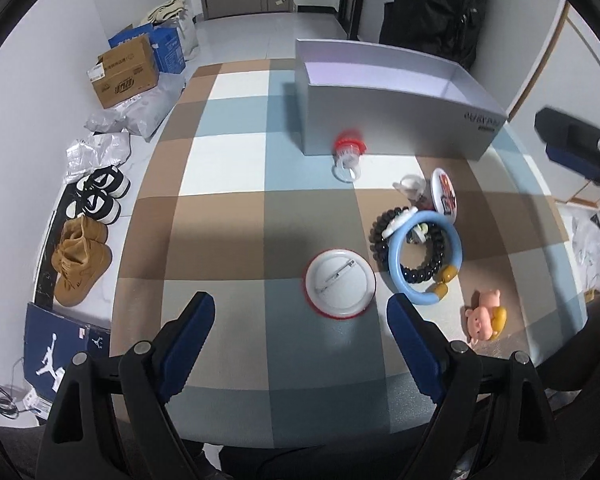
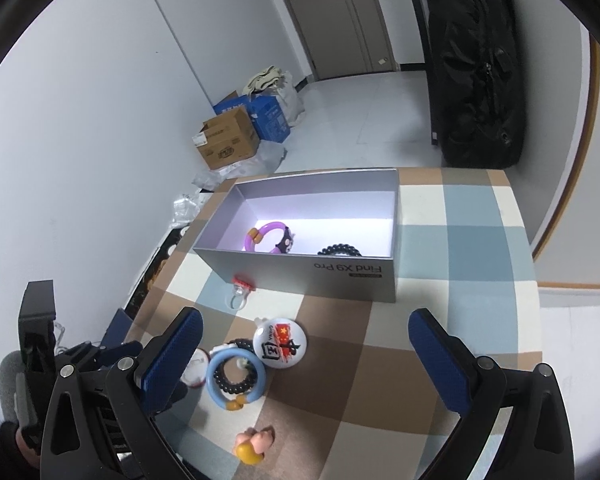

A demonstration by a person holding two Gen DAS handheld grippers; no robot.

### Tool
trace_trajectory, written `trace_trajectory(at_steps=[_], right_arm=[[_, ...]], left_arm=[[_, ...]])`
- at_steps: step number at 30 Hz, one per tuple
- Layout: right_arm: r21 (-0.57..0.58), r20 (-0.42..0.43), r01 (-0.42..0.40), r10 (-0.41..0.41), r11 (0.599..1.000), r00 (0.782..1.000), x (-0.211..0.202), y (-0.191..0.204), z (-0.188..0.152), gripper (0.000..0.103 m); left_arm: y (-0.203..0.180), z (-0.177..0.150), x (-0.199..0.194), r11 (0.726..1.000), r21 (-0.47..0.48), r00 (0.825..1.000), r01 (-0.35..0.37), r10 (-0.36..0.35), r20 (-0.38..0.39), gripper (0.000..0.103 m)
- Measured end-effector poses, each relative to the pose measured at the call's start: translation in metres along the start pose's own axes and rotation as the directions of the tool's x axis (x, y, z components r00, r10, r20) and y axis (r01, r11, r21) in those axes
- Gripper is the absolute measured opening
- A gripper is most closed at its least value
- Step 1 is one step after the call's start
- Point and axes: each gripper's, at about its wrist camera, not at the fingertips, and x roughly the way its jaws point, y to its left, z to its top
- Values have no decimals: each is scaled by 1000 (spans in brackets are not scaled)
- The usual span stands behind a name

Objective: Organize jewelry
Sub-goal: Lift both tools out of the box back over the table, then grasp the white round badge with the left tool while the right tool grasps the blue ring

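An open grey box [image 2: 312,272] [image 1: 400,120] stands on the checked tabletop, holding a purple bracelet [image 2: 268,236] and a black bead bracelet [image 2: 340,250]. In front of it lie a red toy ring [image 1: 346,152] [image 2: 240,290], a printed pin badge [image 2: 280,346] [image 1: 444,196], a blue bangle [image 1: 424,256] [image 2: 236,378] over a black bead bracelet [image 1: 380,232], a face-down badge [image 1: 340,284] and a pink pig charm [image 1: 484,314] [image 2: 256,442]. My left gripper [image 1: 300,312] is open, just short of the face-down badge. My right gripper [image 2: 306,330] is open above the pile.
The checked tabletop [image 1: 228,208] ends close to me. On the floor at the left are shoes [image 1: 84,264], cardboard boxes [image 1: 124,72] and plastic bags. A black bag [image 2: 476,64] stands by the far wall.
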Motion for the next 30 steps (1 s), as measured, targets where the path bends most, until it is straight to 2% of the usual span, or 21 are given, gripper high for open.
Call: trace_trajectory(at_steps=[5,12,16,18,20,24,30], right_arm=[[9,10,-3,3,1000,1000,-4,-3,0,103],[19,13,-3,3,1000,1000,-7,-6,1,103],[25,10,0,0,1000,1000,-8,-8,1,103],[29,9,-1,0,1000,1000,-9,-10,0,103],[32,5,1,-1,999,1000,-9,-11,-1,103],[38,-10,5,-5,999,1000,-7,-12,-3,103],[57,-41,10,-8,998,999,-3,-15,-12,103]], left_arm=[[-2,-2,10,999,22,999,-30,31,-32,85],[-9,2,10,998,57,999,-32,33,-13,84],[-13,3,8,997,68,1000,21,-21,-7,62],[-14,4,6,998,66,1000,25,-24,-3,56],[-16,4,4,997,70,999,34,-34,0,37],[-17,8,4,996,57,998,64,-63,-13,37],[-3,11,3,992,-37,993,117,-118,-29,37]])
